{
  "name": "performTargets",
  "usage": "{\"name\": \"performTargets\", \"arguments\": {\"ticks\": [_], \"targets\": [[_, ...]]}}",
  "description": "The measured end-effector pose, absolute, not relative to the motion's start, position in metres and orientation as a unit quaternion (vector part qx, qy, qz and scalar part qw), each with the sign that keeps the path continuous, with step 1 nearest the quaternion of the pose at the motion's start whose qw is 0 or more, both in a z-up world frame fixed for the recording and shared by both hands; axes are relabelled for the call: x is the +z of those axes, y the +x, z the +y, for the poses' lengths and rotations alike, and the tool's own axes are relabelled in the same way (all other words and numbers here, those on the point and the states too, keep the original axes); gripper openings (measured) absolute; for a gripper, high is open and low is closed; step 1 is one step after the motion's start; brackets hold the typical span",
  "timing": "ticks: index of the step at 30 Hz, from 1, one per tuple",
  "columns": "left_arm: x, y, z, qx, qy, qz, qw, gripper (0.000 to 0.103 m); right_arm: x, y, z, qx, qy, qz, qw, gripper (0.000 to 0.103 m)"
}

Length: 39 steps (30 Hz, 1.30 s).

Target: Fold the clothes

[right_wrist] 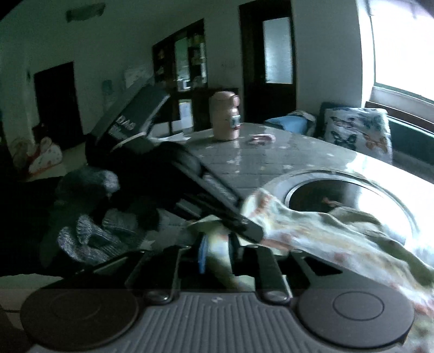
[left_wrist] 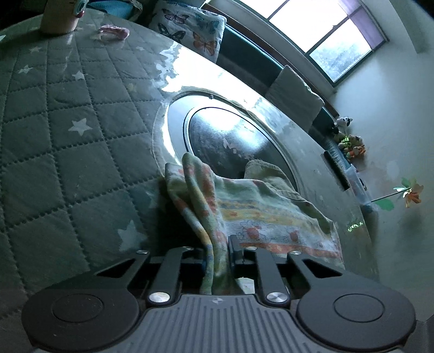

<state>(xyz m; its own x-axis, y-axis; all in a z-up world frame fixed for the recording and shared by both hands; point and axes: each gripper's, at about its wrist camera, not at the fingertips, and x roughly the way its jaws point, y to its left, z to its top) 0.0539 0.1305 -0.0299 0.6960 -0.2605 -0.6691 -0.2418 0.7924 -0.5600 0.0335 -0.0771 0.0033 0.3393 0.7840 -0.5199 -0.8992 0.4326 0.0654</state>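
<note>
We see the left gripper (left_wrist: 217,251) clamped on a bunched fold of a patterned cloth (left_wrist: 260,214), a pale garment with orange, green and yellow bands, which rises between its black fingers (left_wrist: 235,251) and drapes away to the right over the rim of a round glass inset (left_wrist: 225,135) in the desk (left_wrist: 67,135). The desk wears a grey quilted cover with white stars under a glossy clear sheet. At its far left stand a beige bottle (left_wrist: 58,16) and a small pink object (left_wrist: 114,32); beyond the far edge we see a butterfly cushion (left_wrist: 190,30) and a window (left_wrist: 325,32).

In the right wrist view, which is blurred, the right gripper (right_wrist: 217,254) is also closed on the cloth (right_wrist: 312,228), pinching a pale edge of it between its fingers (right_wrist: 202,255). The cloth stretches from there to the right across the glass inset (right_wrist: 339,195). Just beyond, the left gripper (right_wrist: 244,225) reaches in from the left and grips the same cloth, held by a gloved hand (right_wrist: 89,230). The bottle (right_wrist: 225,119) stands at the far side of the desk (right_wrist: 244,163)
</note>
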Motion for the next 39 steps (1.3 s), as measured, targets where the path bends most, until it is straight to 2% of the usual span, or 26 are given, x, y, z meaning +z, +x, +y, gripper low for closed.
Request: {"name": "performTargets", "arguments": {"ticks": [14,16,20,25,29,30,32,34,36,39], "targets": [[-0.030,0.055,0.128,-0.002,-0.314,0.391,0.865,0.016,-0.023,0.127,-0.164,0.313,-0.080,0.305,0.896,0.018],[-0.030,0.055,0.127,-0.001,-0.312,0.392,0.866,0.016,-0.028,0.137,-0.175,0.288,-0.073,0.312,0.903,0.025],[-0.030,0.056,0.126,0.001,-0.305,0.393,0.868,0.016,-0.033,0.152,-0.193,0.241,-0.072,0.310,0.917,0.028],[-0.028,0.057,0.123,0.005,-0.290,0.393,0.872,0.017,-0.037,0.172,-0.206,0.212,-0.041,0.318,0.923,0.048],[-0.028,0.059,0.122,0.008,-0.284,0.394,0.874,0.017,-0.043,0.180,-0.212,0.202,-0.007,0.328,0.923,0.051],[-0.027,0.060,0.121,0.009,-0.282,0.395,0.875,0.016,-0.043,0.181,-0.211,0.203,-0.004,0.328,0.923,0.050],[-0.026,0.061,0.120,0.011,-0.277,0.396,0.876,0.016,-0.042,0.180,-0.209,0.213,-0.001,0.329,0.920,0.040],[-0.022,0.062,0.118,0.011,-0.269,0.393,0.879,0.016,-0.042,0.178,-0.206,0.224,0.000,0.331,0.917,0.019],[-0.014,0.063,0.113,0.006,-0.258,0.386,0.886,0.015,-0.039,0.175,-0.204,0.225,0.000,0.327,0.918,0.011],[0.002,0.066,0.103,-0.005,-0.236,0.371,0.898,0.014,-0.032,0.170,-0.213,0.230,0.023,0.317,0.920,0.008]]}}
